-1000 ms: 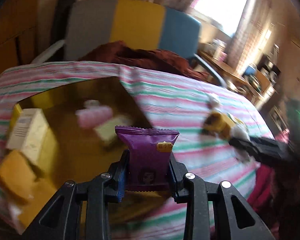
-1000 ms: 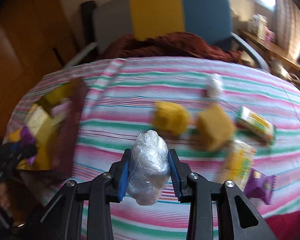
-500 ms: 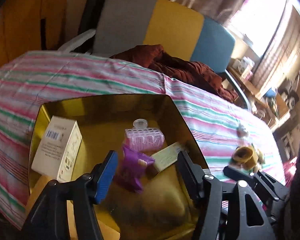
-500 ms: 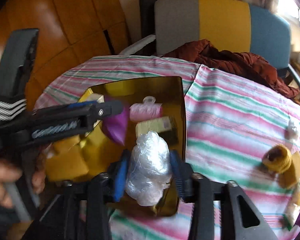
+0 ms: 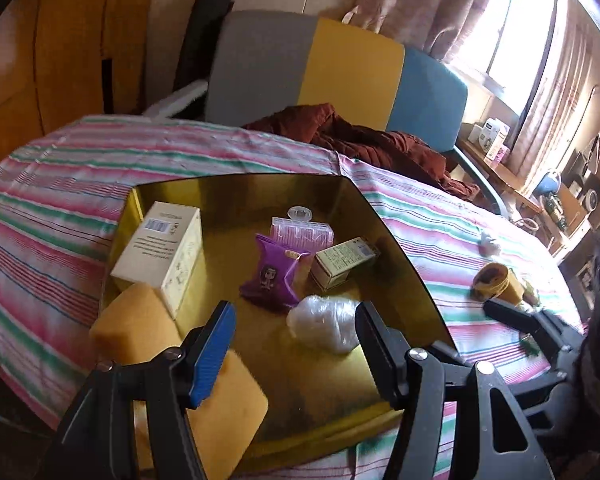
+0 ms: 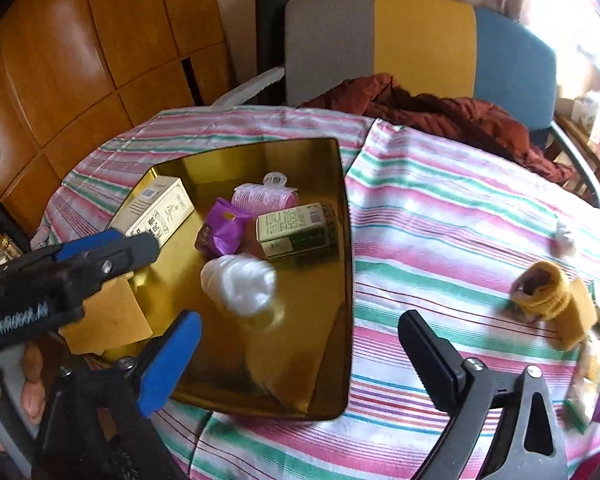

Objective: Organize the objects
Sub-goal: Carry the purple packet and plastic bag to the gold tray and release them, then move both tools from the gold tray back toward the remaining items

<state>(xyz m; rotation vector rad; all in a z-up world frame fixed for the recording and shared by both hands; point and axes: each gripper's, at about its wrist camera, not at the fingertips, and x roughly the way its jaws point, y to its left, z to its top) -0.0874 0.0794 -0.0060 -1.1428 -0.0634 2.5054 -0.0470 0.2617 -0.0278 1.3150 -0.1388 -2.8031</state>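
Observation:
A gold tin tray (image 5: 400, 248) (image 6: 346, 240) sits on the striped tablecloth. Inside it lie a purple snack packet (image 5: 270, 276) (image 6: 222, 228), a clear plastic bundle (image 5: 328, 322) (image 6: 238, 280), a white box (image 5: 160, 248), a pink hair roller (image 5: 302, 232), a small green box (image 5: 344, 260) and yellow sponges (image 5: 136, 324). My left gripper (image 5: 294, 316) hangs open over the tin's near end, holding nothing. My right gripper (image 6: 300, 320) is above the tin's near right corner. Its jaws are opening wide, and the plastic bundle lies loose beyond them.
On the cloth right of the tin lie a yellow roll (image 6: 544, 292), a sponge block (image 6: 576, 316), a white wad (image 6: 564, 240) and blurred packets at the edge. A chair with a brown jacket (image 6: 440, 108) stands behind. A hand (image 6: 28, 380) holds the left gripper.
The left gripper opened and the purple packet dropped into the tin. The right gripper swung left over the tin, opened, and the plastic bundle now lies in it.

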